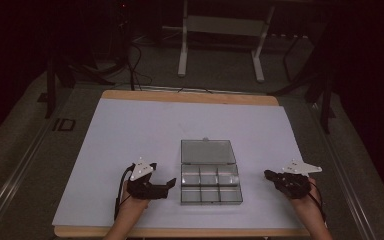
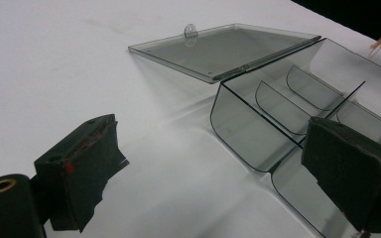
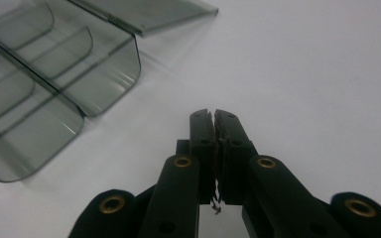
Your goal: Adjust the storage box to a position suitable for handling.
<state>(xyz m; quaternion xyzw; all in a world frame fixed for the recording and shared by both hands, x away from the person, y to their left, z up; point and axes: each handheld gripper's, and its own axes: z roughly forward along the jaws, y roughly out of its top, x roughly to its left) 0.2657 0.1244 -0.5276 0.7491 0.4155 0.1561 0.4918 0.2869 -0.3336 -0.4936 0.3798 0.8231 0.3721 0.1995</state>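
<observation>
Your organiser box [image 1: 210, 181] is clear, smoke-tinted plastic, glossy and smooth, with thin see-through dividers; its open lid [image 1: 207, 151], lying flat just behind the box, is the same glossy sheet with a small clear tab. The table [image 1: 190, 96] shows pale wood with a matt finish along its edges, and the white sheet [image 1: 130, 135] beneath the box looks like smooth, matt paper or board. Your left tool [image 2: 218, 173] wears worn, rough black pads [image 2: 87, 163], frayed at the edges. Your right tool [image 3: 214, 115] is matt black plastic with brass-coloured metal eyelets [image 3: 183, 161] beside the box.
</observation>
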